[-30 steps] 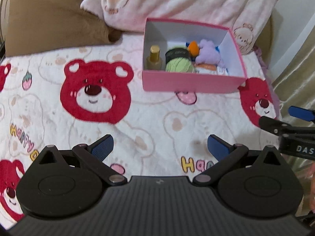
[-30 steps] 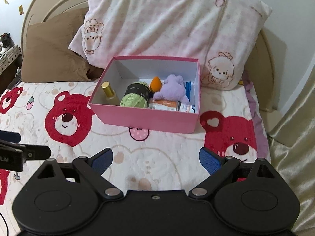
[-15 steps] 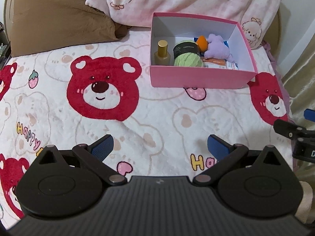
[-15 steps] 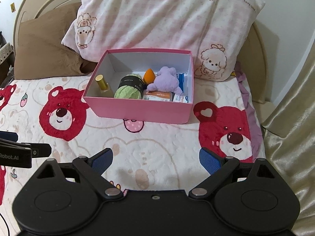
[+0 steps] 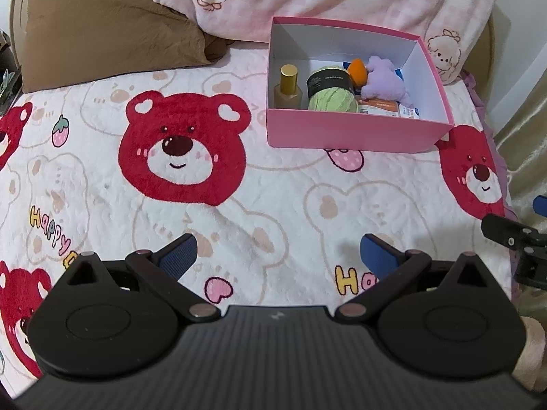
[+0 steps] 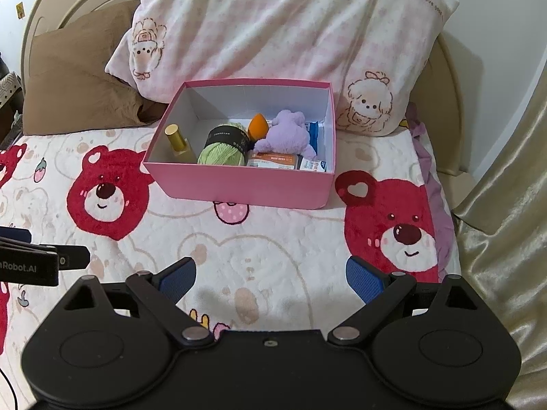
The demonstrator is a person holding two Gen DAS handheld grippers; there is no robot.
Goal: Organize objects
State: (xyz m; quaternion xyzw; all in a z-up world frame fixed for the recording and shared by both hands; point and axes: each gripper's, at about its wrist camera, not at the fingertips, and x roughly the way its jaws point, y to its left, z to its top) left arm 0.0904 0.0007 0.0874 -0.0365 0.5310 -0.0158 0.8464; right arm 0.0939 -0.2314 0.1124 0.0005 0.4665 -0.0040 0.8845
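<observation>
Hovering spread and empty, left gripper [image 5: 277, 251] and right gripper [image 6: 270, 276] face the filled pink box [image 6: 239, 184]; sorting seems finished, probably withdrawal next.

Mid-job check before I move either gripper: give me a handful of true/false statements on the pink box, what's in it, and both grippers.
1. The open pink cardboard box sits on the bear-print blanket in front of the pink checked pillow. True.
2. The left gripper is shut on the green yarn ball with a black band. False: its jaws are wide open and empty, and the yarn lies in the box.
3. The gold-capped glass bottle stands upright at the box's left end. True.
4. The purple plush toy lies on the blanket outside the box. False: it is inside the box, right of the yarn.
5. The right gripper is open and holds nothing. True.
</observation>
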